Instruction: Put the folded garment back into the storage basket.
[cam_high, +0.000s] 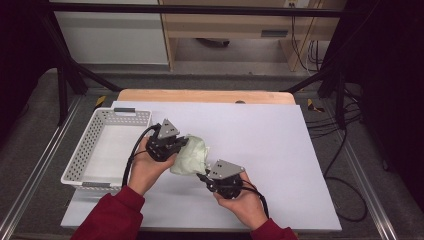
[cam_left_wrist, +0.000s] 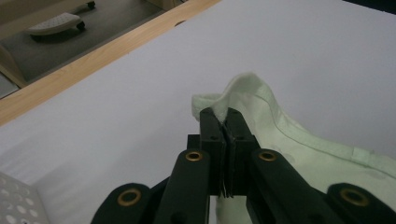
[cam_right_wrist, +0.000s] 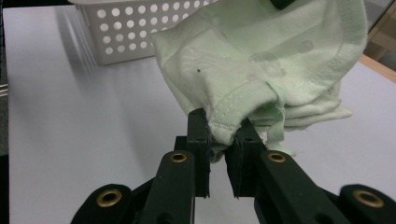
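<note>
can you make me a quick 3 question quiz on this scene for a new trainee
1. True or false: the left gripper is shut on a hem of the pale green garment.
2. What does the right gripper hold? A) the basket rim B) a stitched edge of the garment C) nothing
3. On which side of the garment, in the high view, does the white basket sit?

Key
1. True: its jaws pinch a raised fold of hem.
2. B: a stitched edge sits clamped between the jaws.
3. To its left, at the edge of the white sheet.

Overhead camera, two close tongs-mounted cameras
</note>
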